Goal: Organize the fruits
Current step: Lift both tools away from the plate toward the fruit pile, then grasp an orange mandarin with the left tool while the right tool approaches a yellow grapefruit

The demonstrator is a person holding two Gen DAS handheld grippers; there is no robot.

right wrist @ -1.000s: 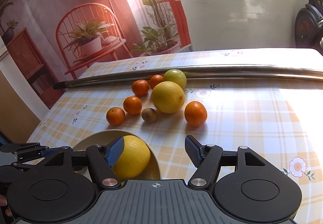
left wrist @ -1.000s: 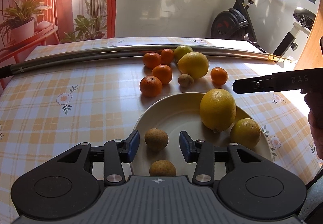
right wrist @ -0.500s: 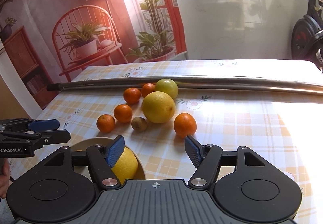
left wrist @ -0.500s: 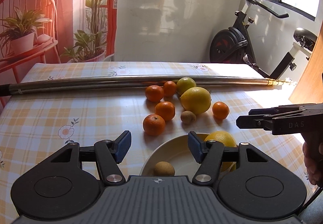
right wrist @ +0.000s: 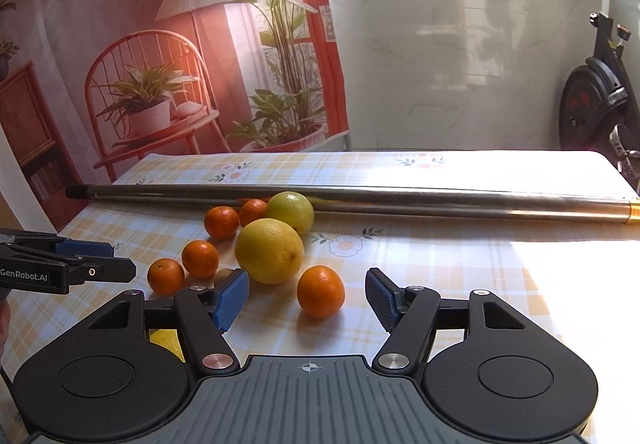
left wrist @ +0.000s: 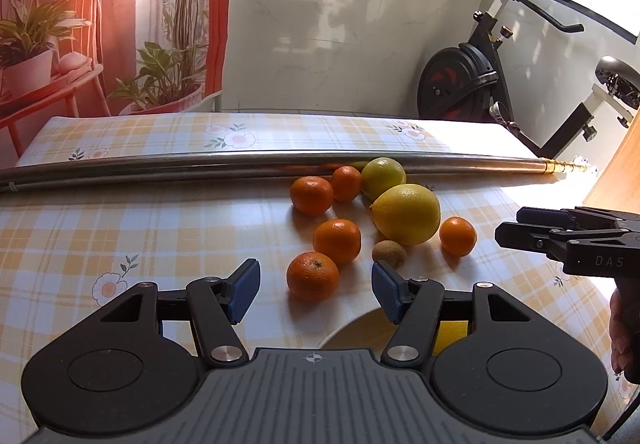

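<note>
The left tool [left wrist: 316, 290] hangs above the table [left wrist: 120, 228] with its blue-padded fingers spread wide and nothing between them; in line with the gap sits the nearest mandarin [left wrist: 312, 276]. The right tool [right wrist: 307, 298] is likewise spread wide and empty, with another mandarin [right wrist: 321, 291] on the checked cloth just ahead of its gap. The loose fruit lies in a cluster: a large lemon [left wrist: 406, 214], a greenish lemon [left wrist: 383, 178] behind it against the long metal pole [left wrist: 160, 169], several more mandarins around them, and a small brown kiwi [left wrist: 389, 253] just in front of the large lemon. The cream plate [left wrist: 352, 332] shows only its rim below the left tool's right finger, with a yellow fruit [left wrist: 452, 332] on it, mostly hidden.
</note>
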